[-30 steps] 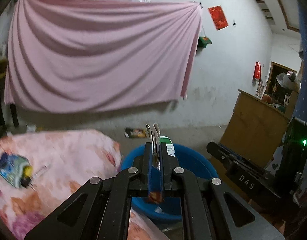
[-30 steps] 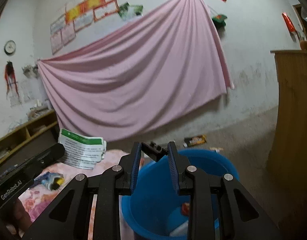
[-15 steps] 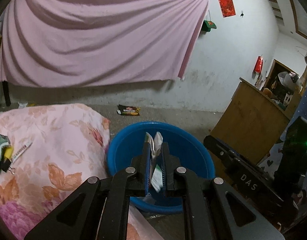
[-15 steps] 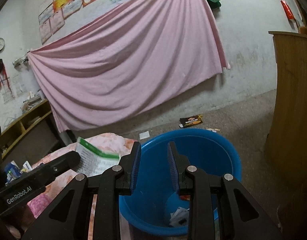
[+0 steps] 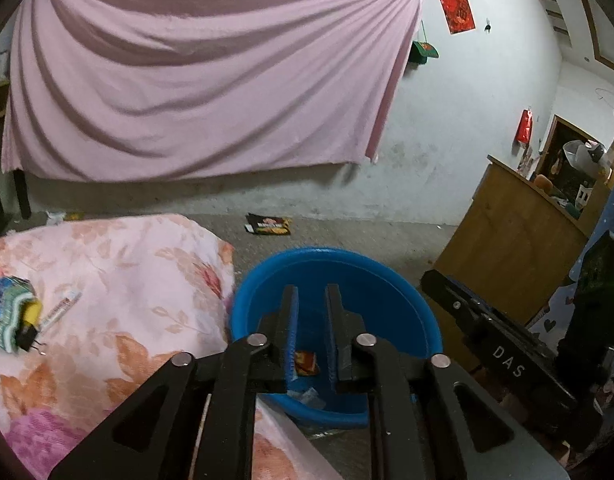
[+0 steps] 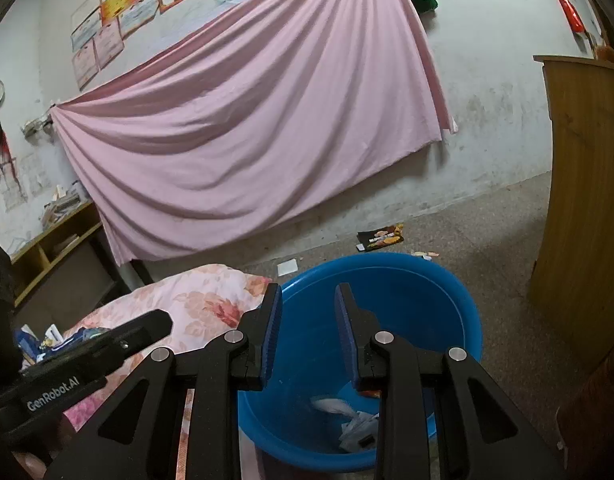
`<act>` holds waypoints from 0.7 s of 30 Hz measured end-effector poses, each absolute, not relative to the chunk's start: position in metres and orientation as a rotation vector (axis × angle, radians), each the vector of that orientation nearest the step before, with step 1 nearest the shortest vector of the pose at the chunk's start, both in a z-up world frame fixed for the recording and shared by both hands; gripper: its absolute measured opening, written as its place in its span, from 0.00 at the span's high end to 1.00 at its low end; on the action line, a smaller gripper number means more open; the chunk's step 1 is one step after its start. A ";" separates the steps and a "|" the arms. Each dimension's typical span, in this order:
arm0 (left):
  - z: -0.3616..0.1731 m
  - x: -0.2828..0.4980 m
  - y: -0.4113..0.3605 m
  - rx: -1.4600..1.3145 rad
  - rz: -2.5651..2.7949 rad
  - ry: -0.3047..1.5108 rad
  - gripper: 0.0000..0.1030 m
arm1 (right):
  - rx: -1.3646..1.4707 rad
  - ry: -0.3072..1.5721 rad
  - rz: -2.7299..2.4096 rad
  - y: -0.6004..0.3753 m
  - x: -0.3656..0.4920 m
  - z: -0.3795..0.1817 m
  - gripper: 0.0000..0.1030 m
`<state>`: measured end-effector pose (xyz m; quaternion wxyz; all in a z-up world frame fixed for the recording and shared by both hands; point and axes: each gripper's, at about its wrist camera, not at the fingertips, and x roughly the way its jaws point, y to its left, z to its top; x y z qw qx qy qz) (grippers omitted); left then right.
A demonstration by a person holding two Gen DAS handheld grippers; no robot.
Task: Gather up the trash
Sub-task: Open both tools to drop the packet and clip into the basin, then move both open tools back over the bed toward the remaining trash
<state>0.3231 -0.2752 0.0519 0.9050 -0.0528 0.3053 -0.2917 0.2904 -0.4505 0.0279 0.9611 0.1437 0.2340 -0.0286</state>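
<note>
A blue plastic bucket (image 5: 347,264) stands on the floor beside a floral bed. It also shows in the right wrist view (image 6: 459,300). My left gripper (image 5: 310,308) hangs open and empty over the bucket. A red wrapper (image 5: 305,362) and pale paper lie inside. My right gripper (image 6: 307,312) is open and empty above the bucket, where white paper scraps (image 6: 347,416) lie at the bottom. More trash (image 5: 11,316) lies on the bed at the left.
A floral bedspread (image 5: 119,292) fills the lower left. A dark snack packet (image 5: 269,225) lies on the floor by the wall, also in the right wrist view (image 6: 381,237). A wooden cabinet (image 5: 515,232) stands at the right. A pink sheet (image 5: 195,80) hangs on the wall.
My left gripper has opened and the green-and-white paper it held has dropped into the bucket. Both grippers have tilted downward over the bucket.
</note>
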 end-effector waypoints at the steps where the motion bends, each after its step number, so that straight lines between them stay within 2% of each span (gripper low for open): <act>1: 0.055 0.321 -0.272 -0.108 -0.594 0.615 0.82 | 0.289 0.467 -0.056 -0.450 0.290 0.029 0.75; 8: 0.072 0.310 -0.243 -0.093 -0.521 0.515 0.77 | 0.248 0.394 -0.036 -0.438 0.286 0.041 0.71; 10: 0.077 0.306 -0.234 -0.086 -0.497 0.488 0.66 | 0.234 0.368 -0.026 -0.433 0.285 0.046 0.65; 14: 0.087 0.295 -0.207 -0.079 -0.431 0.415 0.56 | 0.216 0.313 -0.003 -0.421 0.283 0.056 0.58; 16: 0.090 0.290 -0.194 -0.076 -0.397 0.387 0.45 | 0.213 0.285 0.009 -0.414 0.283 0.062 0.53; 18: 0.093 0.284 -0.181 -0.078 -0.360 0.356 0.40 | 0.213 0.240 0.015 -0.406 0.281 0.069 0.50; 20: 0.096 0.279 -0.167 -0.080 -0.325 0.329 0.33 | 0.219 0.202 0.026 -0.400 0.280 0.074 0.38; 21: 0.096 0.276 -0.161 -0.080 -0.311 0.319 0.22 | 0.223 0.179 0.033 -0.397 0.278 0.077 0.29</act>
